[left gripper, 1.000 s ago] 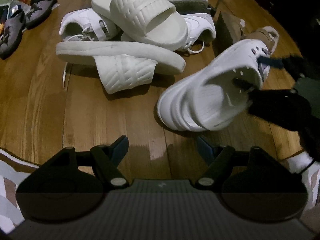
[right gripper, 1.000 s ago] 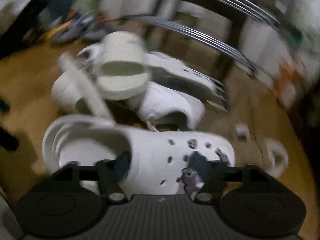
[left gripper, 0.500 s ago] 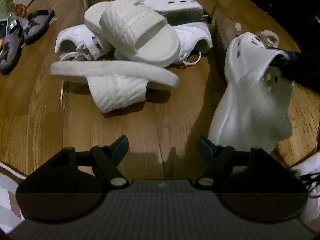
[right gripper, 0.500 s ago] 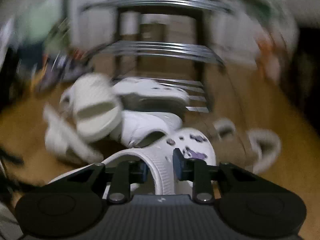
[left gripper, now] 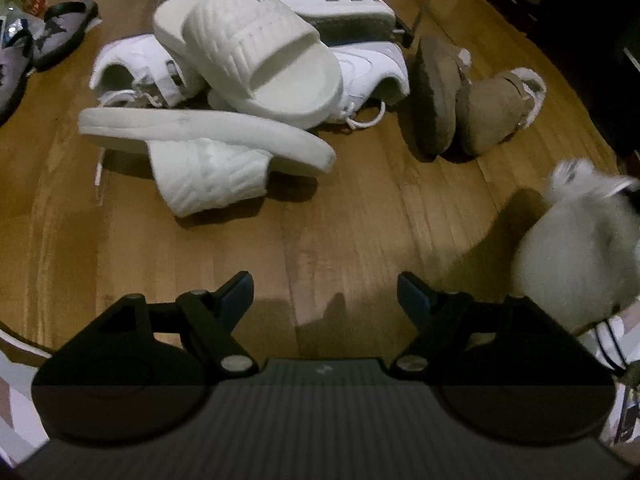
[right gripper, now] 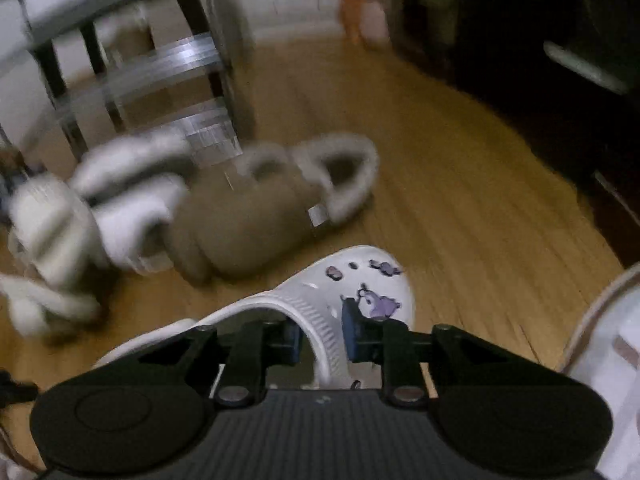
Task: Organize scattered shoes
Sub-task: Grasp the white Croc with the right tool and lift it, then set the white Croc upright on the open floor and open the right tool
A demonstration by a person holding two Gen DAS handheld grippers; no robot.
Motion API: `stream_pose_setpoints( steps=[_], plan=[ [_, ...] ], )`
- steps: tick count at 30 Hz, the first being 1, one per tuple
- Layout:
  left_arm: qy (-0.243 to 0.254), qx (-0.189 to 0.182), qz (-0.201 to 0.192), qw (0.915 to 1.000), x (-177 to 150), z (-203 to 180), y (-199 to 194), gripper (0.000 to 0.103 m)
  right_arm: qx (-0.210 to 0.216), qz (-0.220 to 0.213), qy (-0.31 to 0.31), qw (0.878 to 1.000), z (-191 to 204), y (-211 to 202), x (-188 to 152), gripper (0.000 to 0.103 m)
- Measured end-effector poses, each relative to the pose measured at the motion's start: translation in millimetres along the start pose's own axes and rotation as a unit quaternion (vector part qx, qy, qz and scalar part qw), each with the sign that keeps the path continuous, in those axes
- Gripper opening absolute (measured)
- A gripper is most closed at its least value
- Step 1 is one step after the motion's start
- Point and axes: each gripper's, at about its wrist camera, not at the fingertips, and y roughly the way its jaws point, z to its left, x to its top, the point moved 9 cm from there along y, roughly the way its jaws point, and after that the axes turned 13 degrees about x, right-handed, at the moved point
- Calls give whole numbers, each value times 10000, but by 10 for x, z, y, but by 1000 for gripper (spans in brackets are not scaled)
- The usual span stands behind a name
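Here, right gripper (right gripper: 320, 340) carries white clog (right gripper: 352, 288), jaws astride its collar rim and opening, clear of floor (right gripper: 460, 200), just beside tan slippers (right gripper: 256, 208); likely bound for rack (right gripper: 168, 64) behind slippers. Left gripper (left gripper: 325, 292) hangs wide open, empty, near slide pile (left gripper: 256, 60), probably awaiting next pick.

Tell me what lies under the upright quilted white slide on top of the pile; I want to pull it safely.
The upright quilted white slide rests on white lace-up sneakers and overlaps its overturned twin slide. A white clog lies behind. Anything deeper is covered.
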Motion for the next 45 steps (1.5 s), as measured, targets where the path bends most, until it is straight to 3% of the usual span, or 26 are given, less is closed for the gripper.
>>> stream_pose_setpoints(
  steps=[2, 4, 6, 8, 11, 16, 18, 19, 22, 24, 25, 27, 28, 31, 33, 35, 37, 39, 40, 43, 45],
  plan=[
    [174, -20, -61, 9998, 20, -101, -18, 79, 326, 493, 193, 9981, 12, 159, -122, 53],
    [418, -68, -176, 9989, 64, -240, -50, 79, 451, 585, -72, 9972, 88, 150, -145, 57],
    [869, -604, -177, 9942, 141, -561, -88, 79, 659, 536, -339, 9958, 111, 99, -111, 70],
    [1171, -1232, -68, 9854, 195, -882, -136, 79, 1143, 443, -735, 9897, 70, -31, -65, 81],
    [1518, -1837, 45, 9712, 256, -1282, -232, 79, 1400, 714, -1264, 9795, -42, -112, -46, 84],
    [2156, -1604, -220, 9630, 259, -1573, -322, 79, 998, 1015, -2431, 9595, -220, -98, -24, 87],
    [2297, -1697, -138, 9583, 223, -1652, -334, 79, 1231, 1090, -2661, 9498, -142, -90, -3, 87],
    [2368, -1743, -94, 9558, 204, -1690, -341, 79, 1453, 1207, -2966, 9361, -67, -92, -9, 87],
    [2537, -1786, 31, 9506, 148, -1745, -350, 79, 1540, 1431, -3862, 8981, 135, -89, -12, 87],
    [2594, -1755, 93, 9496, 116, -1763, -334, 79, 1627, 1613, -4570, 8595, 360, -109, 8, 87],
    [2601, -1763, 121, 9493, 112, -1767, -327, 79, 1764, 1754, -4675, 8483, 417, -100, -10, 89],
    [2608, -1767, 206, 9488, 72, -1766, -305, 79, 2036, 2229, -5002, 8116, 532, -59, -98, 90],
    [2598, -1748, 262, 9493, 55, -1763, -286, 79, 2034, 2313, -5132, 8011, 544, -45, -128, 89],
    [2551, -1742, 347, 9505, 38, -1760, -254, 79, 1967, 2694, -6013, 7260, 533, 122, -332, 89],
    [2534, -1745, 379, 9507, 38, -1761, -235, 79, 1946, 2873, -6128, 7100, 494, 230, -425, 89],
    [2530, -1691, 380, 9518, 43, -1752, -218, 79, 1828, 3094, -6259, 6922, 447, 429, -595, 99],
    [2504, -1634, 397, 9534, 50, -1733, -198, 79, 1645, 2968, -6344, 6945, 460, 519, -654, 103],
    [2471, -1594, 385, 9550, 66, -1711, -194, 79, 1547, 2903, -6206, 7118, 495, 559, -693, 102],
    [2436, -1569, 367, 9564, 84, -1693, -200, 79, 1558, 2869, -5981, 7319, 516, 552, -667, 101],
    [2332, -1449, 298, 9611, 149, -1635, -207, 81, 1713, 2568, -4515, 8372, 490, 519, -401, 88],
    [2310, -1454, 296, 9616, 175, -1610, -212, 82, 1765, 2417, -3508, 8873, 418, 479, -234, 74]
  ],
)
